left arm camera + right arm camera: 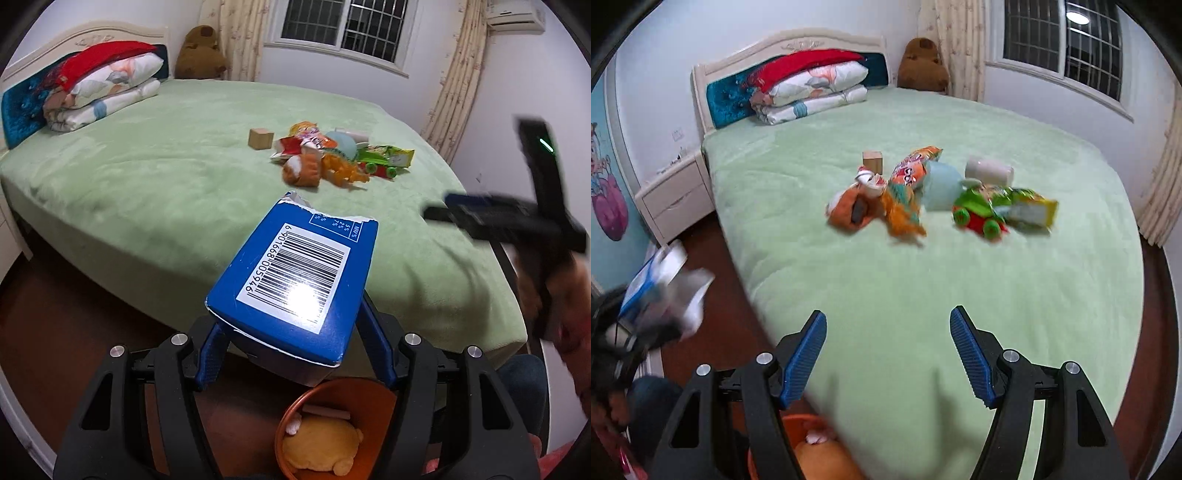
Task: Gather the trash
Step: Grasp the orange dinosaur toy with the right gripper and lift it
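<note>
Left wrist view, left tool point(291, 332) clamping blue box point(295, 280) past bed point(147, 177) edge, right tool point(888, 347) wide over bare sheet

The left gripper point(291, 350) points down over the bed point(184, 166) edge, its blue pads pressed on a blue box point(295, 280). The right gripper point(888, 350) hangs over the bed's near part, tilted down, jaws apart with nothing between them, blurred in the left view
</note>
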Tool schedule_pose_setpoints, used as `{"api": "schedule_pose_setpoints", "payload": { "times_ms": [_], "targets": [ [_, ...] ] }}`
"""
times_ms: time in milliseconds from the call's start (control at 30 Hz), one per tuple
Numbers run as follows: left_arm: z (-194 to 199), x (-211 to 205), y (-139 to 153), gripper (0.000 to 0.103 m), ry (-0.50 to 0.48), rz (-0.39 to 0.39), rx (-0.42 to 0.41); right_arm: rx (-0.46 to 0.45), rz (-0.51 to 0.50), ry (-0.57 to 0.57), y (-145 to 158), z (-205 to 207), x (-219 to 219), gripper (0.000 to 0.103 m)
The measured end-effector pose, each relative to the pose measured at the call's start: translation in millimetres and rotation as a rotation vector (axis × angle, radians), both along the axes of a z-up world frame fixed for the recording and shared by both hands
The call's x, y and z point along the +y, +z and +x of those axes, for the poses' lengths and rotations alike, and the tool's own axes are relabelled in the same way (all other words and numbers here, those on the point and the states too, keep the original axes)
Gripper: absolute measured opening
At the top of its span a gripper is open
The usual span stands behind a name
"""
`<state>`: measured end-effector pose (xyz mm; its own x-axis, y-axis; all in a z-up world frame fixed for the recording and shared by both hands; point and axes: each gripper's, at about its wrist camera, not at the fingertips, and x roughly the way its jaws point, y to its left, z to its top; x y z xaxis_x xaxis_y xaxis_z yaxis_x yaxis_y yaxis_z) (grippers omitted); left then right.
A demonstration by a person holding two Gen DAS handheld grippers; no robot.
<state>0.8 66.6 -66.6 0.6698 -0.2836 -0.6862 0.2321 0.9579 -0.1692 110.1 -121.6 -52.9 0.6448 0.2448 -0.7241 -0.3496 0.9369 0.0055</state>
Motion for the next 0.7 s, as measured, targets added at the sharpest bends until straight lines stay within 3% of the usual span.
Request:
{"api": "schedule_pose_setpoints", "payload": {
  "times_ms": [367, 500, 600, 700],
  "targets": [
    [-3, 11, -11, 0.062, 0.055, -0.007, 0.024, 0.070, -0.125, -0.061, -21, 126, 39, 0.068],
    [-1, 17, -15, 0.062, 0.077, -0.006, 0.036, 0.109, -0.153, -0.051, -32, 145, 49, 0.059],
    [3, 22, -18, 0.062, 0.098, -0.011, 0.050, 0.139, -0.146, -0.047, -36, 145, 54, 0.039],
    [5, 25, -21, 0.062, 0.110, -0.017, 0.059, 0.113, -0.180, -0.058, -35, 138, 61, 0.038]
  ]
}}
